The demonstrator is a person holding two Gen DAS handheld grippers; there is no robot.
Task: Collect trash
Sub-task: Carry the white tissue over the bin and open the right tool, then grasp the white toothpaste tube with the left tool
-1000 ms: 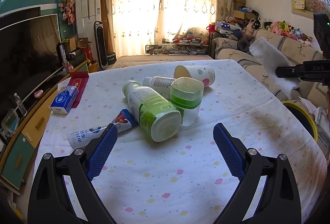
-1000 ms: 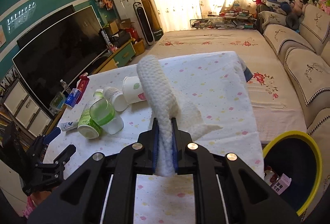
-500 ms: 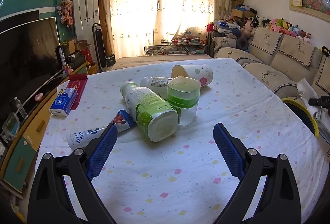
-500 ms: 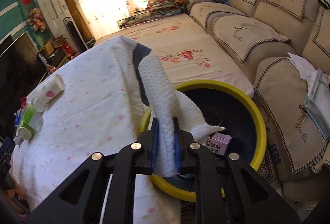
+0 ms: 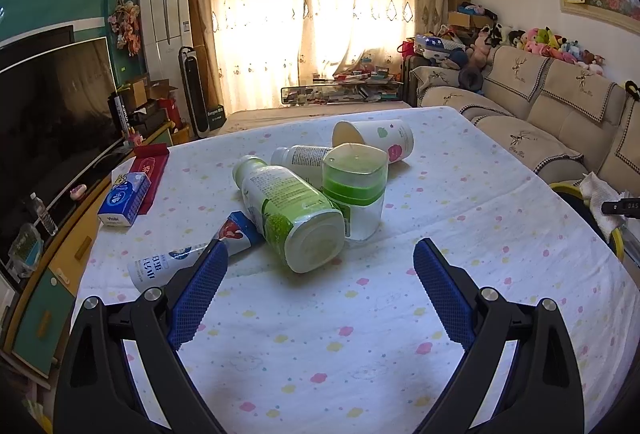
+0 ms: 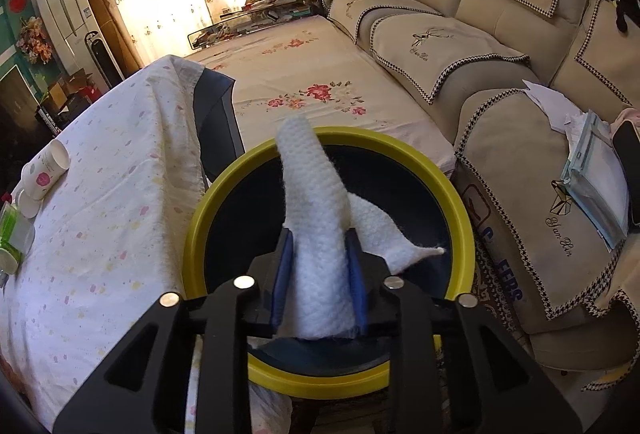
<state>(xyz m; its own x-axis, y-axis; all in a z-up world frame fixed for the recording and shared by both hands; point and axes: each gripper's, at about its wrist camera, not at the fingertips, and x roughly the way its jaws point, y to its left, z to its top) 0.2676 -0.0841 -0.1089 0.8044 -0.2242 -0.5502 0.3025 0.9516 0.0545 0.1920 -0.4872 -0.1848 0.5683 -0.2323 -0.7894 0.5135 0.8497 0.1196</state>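
Note:
A white paper towel (image 6: 312, 194) stands upright between the blue pads of my right gripper (image 6: 319, 236), directly over the dark mouth of the yellow-rimmed bin (image 6: 400, 140). The jaws are opening, with the towel still touching both pads. My left gripper (image 5: 320, 248) hovers open and empty above the table. Beyond it lie a large green-label bottle (image 5: 288, 206), a clear container with a green lid (image 5: 356, 190), a small white bottle (image 5: 304, 154), a paper cup (image 5: 376, 138) and a toothpaste tube (image 5: 188, 258). In the left wrist view the bin (image 5: 568, 187) and towel (image 5: 596, 194) show at the right.
The table wears a dotted white cloth (image 5: 320, 354). A blue tissue pack (image 5: 124, 198) and a red box (image 5: 148, 166) sit near its left edge. A beige sofa (image 6: 500, 54) with papers (image 6: 596, 170) stands beside the bin. A TV (image 5: 52, 122) lines the left wall.
My right gripper swung from over the table down to the bin with the towel, and its jaws have widened. The left gripper and the table's items stayed put.

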